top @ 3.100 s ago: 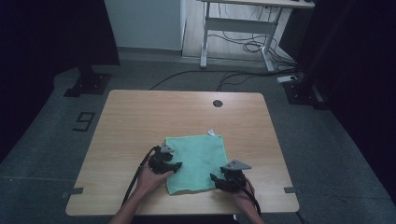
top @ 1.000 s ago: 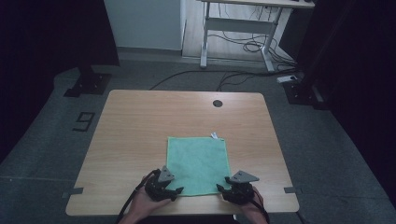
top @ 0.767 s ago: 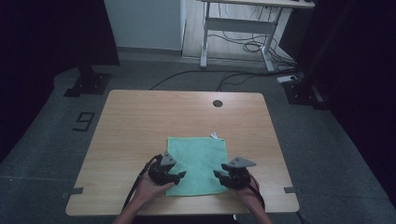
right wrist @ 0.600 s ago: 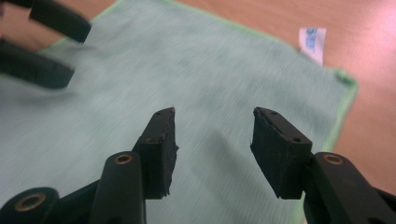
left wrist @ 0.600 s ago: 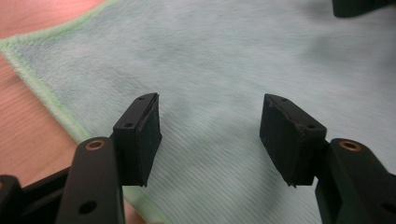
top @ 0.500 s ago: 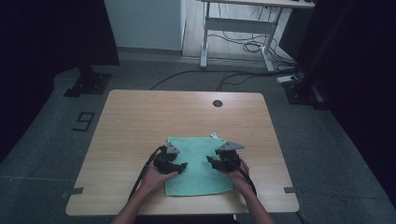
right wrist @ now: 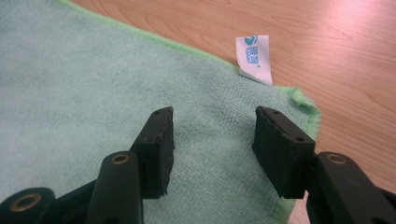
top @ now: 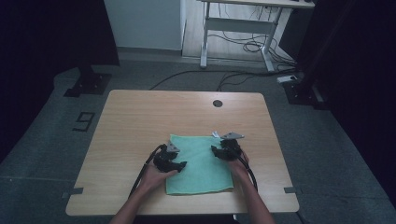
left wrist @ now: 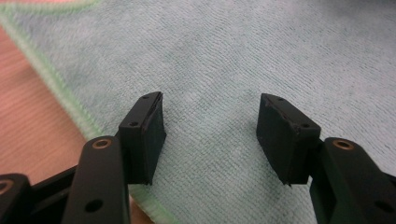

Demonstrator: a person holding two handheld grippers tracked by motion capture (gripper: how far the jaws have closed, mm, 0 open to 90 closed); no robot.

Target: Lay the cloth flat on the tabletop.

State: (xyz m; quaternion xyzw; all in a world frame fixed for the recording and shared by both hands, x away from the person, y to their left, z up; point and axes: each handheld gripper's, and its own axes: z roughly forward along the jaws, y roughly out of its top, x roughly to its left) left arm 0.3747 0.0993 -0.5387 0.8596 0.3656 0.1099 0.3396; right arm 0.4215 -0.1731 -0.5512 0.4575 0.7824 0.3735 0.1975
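Now green towel (top: pixel 200 163) flat under both tongs: left tongs (left wrist: pixel 210 135) closing, right tongs (right wrist: pixel 212 149) agape, neither gripping.

floor: grey carpet (top: pixel 51 135) | desk frame (top: pixel 238 28) behind | cables (top: pixel 243 44) | dim light

From my seat the high view is dim and a little soft, the room around the table (top: pixel 140 116) nearly black, with the brightest patch on the far floor. My two gripper views are brighter and warm-tinted; the towel (left wrist: pixel 224 56) weave reads sharp mid-frame, blurring toward the top, with pinkish glare at the right view's upper corner.
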